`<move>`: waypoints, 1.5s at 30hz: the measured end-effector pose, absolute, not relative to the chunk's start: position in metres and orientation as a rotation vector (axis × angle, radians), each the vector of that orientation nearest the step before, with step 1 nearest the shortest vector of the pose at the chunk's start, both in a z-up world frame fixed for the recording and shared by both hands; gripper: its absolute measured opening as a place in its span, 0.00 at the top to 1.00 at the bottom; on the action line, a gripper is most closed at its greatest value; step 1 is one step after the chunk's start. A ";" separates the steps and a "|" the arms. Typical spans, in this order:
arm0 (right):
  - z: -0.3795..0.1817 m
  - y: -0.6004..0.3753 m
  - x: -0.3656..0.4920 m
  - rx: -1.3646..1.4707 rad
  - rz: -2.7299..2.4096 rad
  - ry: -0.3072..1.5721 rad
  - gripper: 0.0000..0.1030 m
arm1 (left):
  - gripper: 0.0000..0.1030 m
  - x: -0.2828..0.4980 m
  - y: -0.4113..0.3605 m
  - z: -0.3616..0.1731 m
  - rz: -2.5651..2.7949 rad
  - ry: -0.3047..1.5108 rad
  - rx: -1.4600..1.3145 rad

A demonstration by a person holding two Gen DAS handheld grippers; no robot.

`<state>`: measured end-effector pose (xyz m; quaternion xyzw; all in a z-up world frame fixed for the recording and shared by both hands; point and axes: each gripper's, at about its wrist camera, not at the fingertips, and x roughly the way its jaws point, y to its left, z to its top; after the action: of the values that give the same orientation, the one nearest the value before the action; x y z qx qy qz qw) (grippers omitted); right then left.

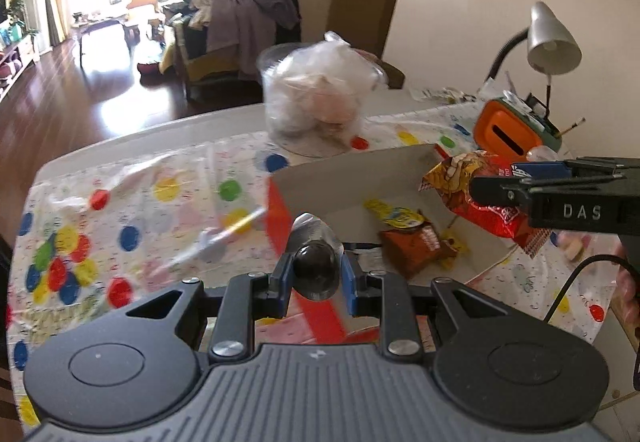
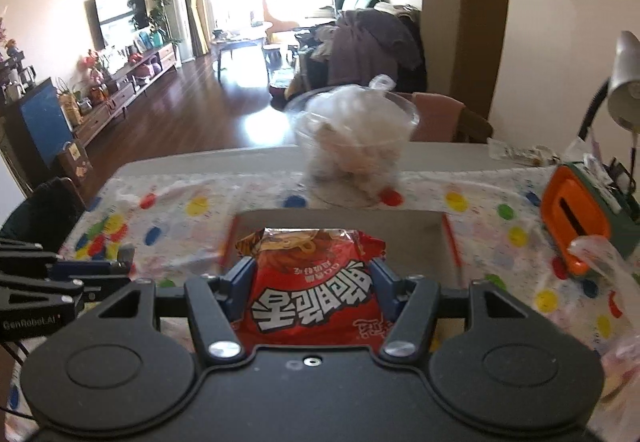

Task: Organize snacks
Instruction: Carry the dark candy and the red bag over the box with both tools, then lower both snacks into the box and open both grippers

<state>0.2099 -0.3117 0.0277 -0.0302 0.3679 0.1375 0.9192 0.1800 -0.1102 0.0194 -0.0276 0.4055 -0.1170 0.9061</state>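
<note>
My left gripper (image 1: pixel 316 265) is shut on a small dark round sweet in a clear crinkly wrapper (image 1: pixel 316 242), held above the near left corner of an open cardboard box (image 1: pixel 320 177) with red edges. A yellow packet (image 1: pixel 394 211) and an orange-brown packet (image 1: pixel 416 246) lie inside the box. My right gripper (image 2: pixel 312 266) is shut on a red snack bag with white lettering (image 2: pixel 312 302), hanging over the box (image 2: pixel 340 219). The left wrist view shows that gripper (image 1: pixel 496 177) and its bag (image 1: pixel 480 197) at the box's right side. The left gripper (image 2: pixel 116 270) appears at the left edge of the right wrist view.
Behind the box stands a clear tub with a plastic bag in it (image 1: pixel 320 97) (image 2: pixel 354 145). An orange holder (image 1: pixel 508 129) (image 2: pixel 572 217) and a desk lamp (image 1: pixel 552 37) are at the right. A thin wrapped stick (image 1: pixel 224 238) lies on the dotted tablecloth (image 1: pixel 120 209) left of the box.
</note>
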 end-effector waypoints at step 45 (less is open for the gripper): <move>-0.098 -0.364 0.280 -0.169 0.368 0.974 0.31 | 0.74 0.287 -0.235 -0.112 -0.190 1.202 0.127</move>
<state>0.2802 -0.3641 -0.0977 -0.0809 0.4649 0.1757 0.8640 0.2873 -0.2350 -0.1116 0.0596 0.5642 -0.0894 0.8186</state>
